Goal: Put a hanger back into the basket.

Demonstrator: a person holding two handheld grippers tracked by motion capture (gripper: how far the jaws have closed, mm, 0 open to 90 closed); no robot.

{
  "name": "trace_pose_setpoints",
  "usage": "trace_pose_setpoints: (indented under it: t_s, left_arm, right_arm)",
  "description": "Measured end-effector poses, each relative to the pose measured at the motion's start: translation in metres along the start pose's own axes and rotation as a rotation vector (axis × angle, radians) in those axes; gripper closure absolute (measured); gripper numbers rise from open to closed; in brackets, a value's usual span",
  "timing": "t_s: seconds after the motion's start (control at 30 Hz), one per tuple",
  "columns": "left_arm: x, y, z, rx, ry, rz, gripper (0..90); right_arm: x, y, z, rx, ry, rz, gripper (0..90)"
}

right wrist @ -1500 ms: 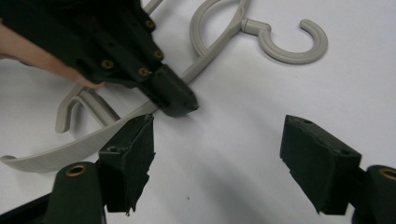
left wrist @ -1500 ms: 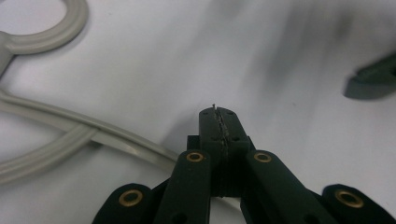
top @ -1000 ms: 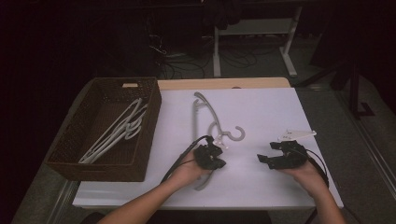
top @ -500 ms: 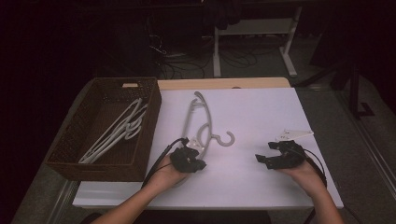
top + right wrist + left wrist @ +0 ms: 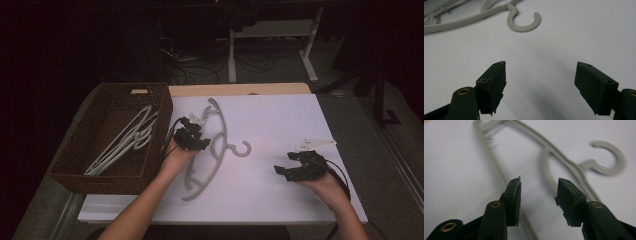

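Grey hanger point(image 5: 216, 145) flat on white table point(image 5: 280, 200) beside wicker basket point(image 5: 75, 170); left gripper point(image 5: 192, 139) jaws just opening, seemingly clear of it. Right gripper point(image 5: 295, 167) apart, empty, well off.

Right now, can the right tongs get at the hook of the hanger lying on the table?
Probably yes. The right tongs stand open, and only bare white table lies between them and the hanger's hook. The left tongs sit at the hanger's far side, off that path.
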State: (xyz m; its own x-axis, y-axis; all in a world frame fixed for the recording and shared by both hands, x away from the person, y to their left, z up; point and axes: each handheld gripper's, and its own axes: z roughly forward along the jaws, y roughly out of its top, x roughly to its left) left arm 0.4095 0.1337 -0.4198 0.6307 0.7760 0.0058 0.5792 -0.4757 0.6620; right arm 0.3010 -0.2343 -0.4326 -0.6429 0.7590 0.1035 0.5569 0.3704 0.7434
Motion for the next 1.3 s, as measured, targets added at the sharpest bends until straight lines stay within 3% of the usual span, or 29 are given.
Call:
trace_pose_setpoints:
  t_s: [0.13,0.23,0.43,0.6,0.7,0.8,0.87,0.97,1.3]
  left_arm:
    - [0.019,0.005,0.017,0.025,0.060,-0.053,52.9]
    - [0.027,0.003,0.028,0.051,0.054,-0.083,52.5]
    - [0.027,0.001,0.035,0.073,0.020,-0.082,68.2]
    - [0.024,0.002,0.036,0.077,0.018,-0.082,69.7]
    - [0.021,0.004,0.036,0.077,-0.013,-0.079,73.1]
    - [0.011,0.007,0.038,0.071,-0.042,-0.052,80.5]
    - [0.000,0.010,0.039,0.075,-0.072,-0.017,80.7]
    - [-0.015,0.014,0.041,0.071,-0.126,0.004,81.1]
    - [-0.074,0.025,0.055,0.077,-0.248,0.137,81.0]
  right_arm:
    - [0.000,0.000,0.000,0.000,0.001,-0.001,24.8]
    - [-0.001,0.000,0.000,-0.001,0.001,-0.001,24.8]
    - [-0.002,-0.001,-0.001,-0.002,0.001,0.003,24.8]
    - [-0.002,-0.001,0.000,-0.004,0.002,-0.001,24.8]
    - [-0.002,-0.001,0.000,-0.003,0.002,-0.002,24.8]
    - [-0.002,0.000,0.000,-0.003,0.001,0.000,24.8]
    - [-0.002,0.000,0.000,-0.003,-0.001,-0.001,24.8]
    - [-0.002,0.000,0.000,-0.003,0.001,-0.001,24.8]
    - [-0.002,0.000,0.000,-0.003,0.003,-0.006,24.8]
